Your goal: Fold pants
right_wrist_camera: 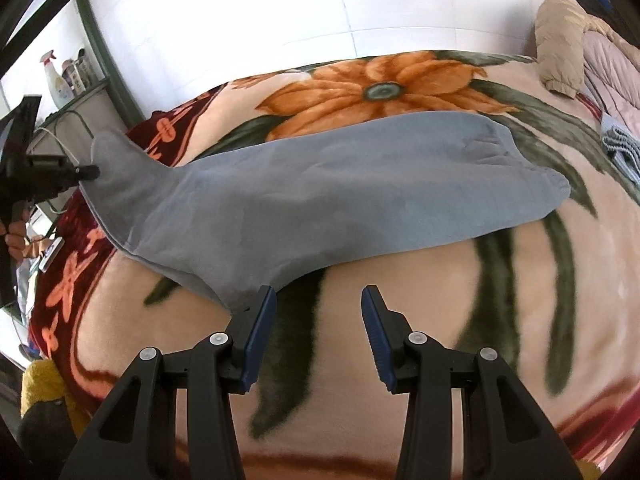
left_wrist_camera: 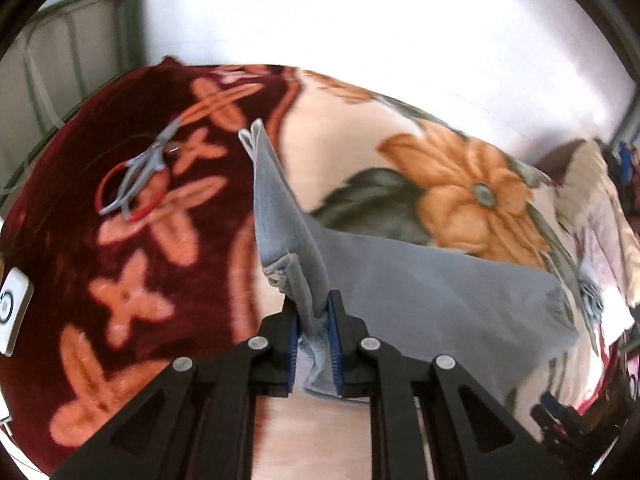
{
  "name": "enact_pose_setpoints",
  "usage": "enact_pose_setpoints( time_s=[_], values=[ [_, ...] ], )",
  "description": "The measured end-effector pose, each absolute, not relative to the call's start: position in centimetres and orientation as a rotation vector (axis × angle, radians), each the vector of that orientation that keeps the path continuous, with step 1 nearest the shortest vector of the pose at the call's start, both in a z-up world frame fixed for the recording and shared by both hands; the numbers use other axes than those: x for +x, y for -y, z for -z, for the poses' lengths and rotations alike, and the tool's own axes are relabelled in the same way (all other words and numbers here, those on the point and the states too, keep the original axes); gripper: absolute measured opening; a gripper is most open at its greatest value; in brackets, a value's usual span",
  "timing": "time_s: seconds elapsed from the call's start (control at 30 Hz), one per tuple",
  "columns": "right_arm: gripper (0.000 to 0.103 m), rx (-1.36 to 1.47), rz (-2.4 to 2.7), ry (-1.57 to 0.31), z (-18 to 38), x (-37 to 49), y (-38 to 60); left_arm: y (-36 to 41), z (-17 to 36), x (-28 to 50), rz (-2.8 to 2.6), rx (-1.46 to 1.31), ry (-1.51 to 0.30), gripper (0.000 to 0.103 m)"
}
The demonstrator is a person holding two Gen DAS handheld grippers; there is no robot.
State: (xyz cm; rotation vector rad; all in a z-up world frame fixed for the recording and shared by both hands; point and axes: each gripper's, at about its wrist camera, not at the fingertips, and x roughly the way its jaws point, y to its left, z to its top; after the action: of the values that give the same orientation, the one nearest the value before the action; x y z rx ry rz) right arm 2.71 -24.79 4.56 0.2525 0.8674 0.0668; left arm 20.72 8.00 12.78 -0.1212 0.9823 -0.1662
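Note:
Grey pants [right_wrist_camera: 320,192] lie stretched across a flowered blanket [right_wrist_camera: 440,280], waistband end to the right. In the left wrist view my left gripper [left_wrist_camera: 314,320] is shut on a bunched end of the grey pants [left_wrist_camera: 420,292], and the cloth rises off the blanket in a ridge. The right wrist view shows that same left gripper [right_wrist_camera: 90,172] at the far left, holding up the pants' leg end. My right gripper [right_wrist_camera: 319,312] stands open just in front of the pants' near edge, its left finger [right_wrist_camera: 262,316] beside the cloth, with nothing between the pads.
A grey and red cord bundle [left_wrist_camera: 136,176] lies on the blanket's dark red part. A white device [left_wrist_camera: 14,312] sits at the left edge. Beige and pink bedding [right_wrist_camera: 576,52] is piled at the right, with folded grey cloth [right_wrist_camera: 620,148] nearby. Bottles [right_wrist_camera: 60,76] stand on a shelf.

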Motion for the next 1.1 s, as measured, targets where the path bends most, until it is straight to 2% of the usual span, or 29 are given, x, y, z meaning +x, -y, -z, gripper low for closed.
enact_pose_setpoints(
  time_s=[0.2,0.53,0.73,0.77,0.83,0.9,1.1],
  values=[
    [0.045,0.294,-0.062,-0.839,-4.6,2.2,25.9,-0.6,-13.6,20.5,0.287,-0.014,-1.015,0.013],
    [0.045,0.336,-0.048,-0.822,-4.4,2.0,27.2,9.6,-7.9,20.6,0.397,0.082,-1.154,0.013],
    [0.045,0.338,-0.048,-0.832,-4.1,2.0,27.1,11.9,-5.8,20.0,0.45,0.095,-1.185,0.015],
    [0.045,0.336,-0.048,-0.835,-4.1,2.1,27.0,11.9,-5.9,19.8,0.459,0.086,-1.185,0.016],
    [0.045,0.33,-0.051,-0.839,-4.2,2.2,26.8,12.0,-6.1,19.3,0.463,0.094,-1.176,0.034],
    [0.045,0.328,-0.058,-0.844,-4.4,2.4,26.7,11.7,-6.7,18.5,0.459,0.099,-1.15,0.042],
    [0.045,0.295,-0.088,-0.851,-5.6,3.7,25.5,8.4,-8.2,16.6,0.413,0.041,-1.096,0.049]
  ],
)
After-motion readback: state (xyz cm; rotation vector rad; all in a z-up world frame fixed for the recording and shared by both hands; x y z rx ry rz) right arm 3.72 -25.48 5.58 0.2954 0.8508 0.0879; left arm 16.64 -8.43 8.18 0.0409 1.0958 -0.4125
